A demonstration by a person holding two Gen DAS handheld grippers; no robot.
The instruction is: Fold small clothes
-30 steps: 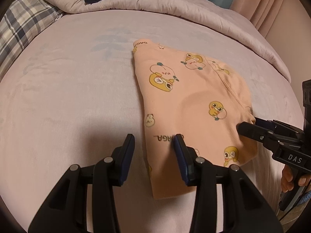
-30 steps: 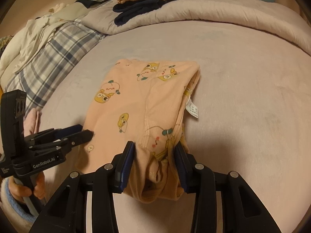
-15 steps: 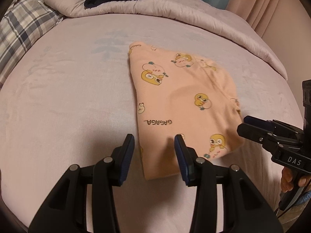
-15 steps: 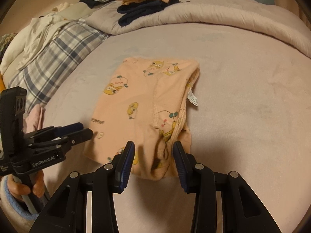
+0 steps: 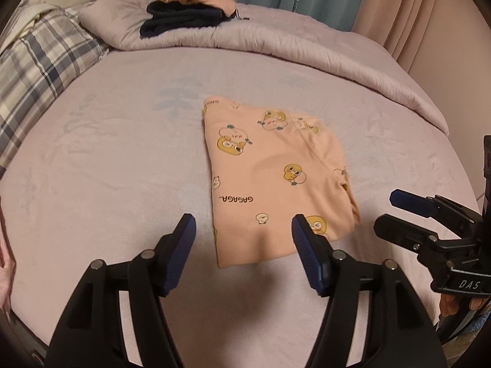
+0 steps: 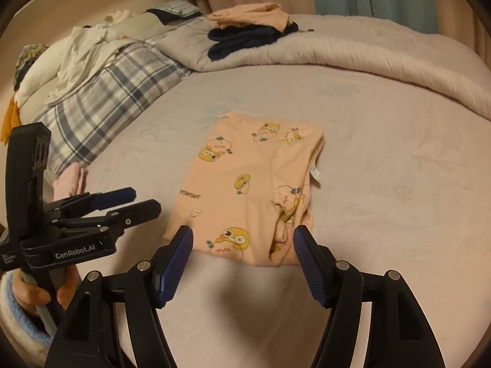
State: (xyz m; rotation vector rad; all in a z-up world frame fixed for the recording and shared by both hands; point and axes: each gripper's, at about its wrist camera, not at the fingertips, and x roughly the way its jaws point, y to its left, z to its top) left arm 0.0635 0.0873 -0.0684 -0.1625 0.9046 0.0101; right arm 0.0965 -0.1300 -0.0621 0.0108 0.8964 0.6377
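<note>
Widening since a moment ago, the left gripper (image 5: 241, 230) is now standing with its jaws spread and empty, the garment (image 5: 276, 181) lying flat on the bed (image 5: 107, 159) just ahead of them, its near edge running between the tips and slightly toward the right-hand tip. Half a second back both tools were narrower and closer over the cloth; now they are sitting pulled back from it, which suggests the last fold is released and this piece is likely finished. The right gripper (image 6: 242, 239) is likewise gaping wide and holding nothing, the garment's thick folded edge and its white tag (image 6: 316, 173) lying ahead, toward its right tip. No containers are showing; far beyond the jaws a stack (image 5: 187, 9) of folded clothes is resting on the duvet (image 5: 307, 46).
</note>
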